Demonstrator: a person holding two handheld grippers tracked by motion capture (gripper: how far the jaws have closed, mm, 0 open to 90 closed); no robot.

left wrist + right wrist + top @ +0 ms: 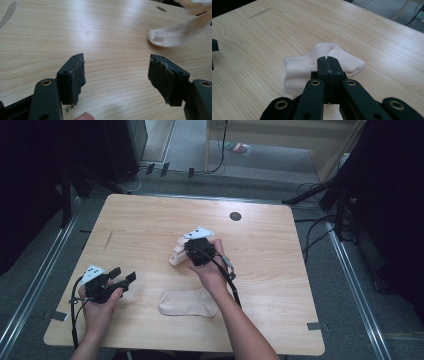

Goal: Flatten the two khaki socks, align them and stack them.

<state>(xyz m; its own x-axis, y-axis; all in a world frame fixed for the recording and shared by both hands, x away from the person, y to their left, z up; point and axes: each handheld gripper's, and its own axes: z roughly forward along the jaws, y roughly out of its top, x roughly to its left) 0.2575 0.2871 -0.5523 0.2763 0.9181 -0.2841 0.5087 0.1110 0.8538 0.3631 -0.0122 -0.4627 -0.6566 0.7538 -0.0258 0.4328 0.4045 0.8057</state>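
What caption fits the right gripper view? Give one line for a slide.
Right gripper shut on a pale sock, lifting it over the wooden table.

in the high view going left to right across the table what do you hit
left tongs, open over bare wood → flat sock lying near the front edge → right tongs, shut on the lifted sock → dark round hole far back on the table
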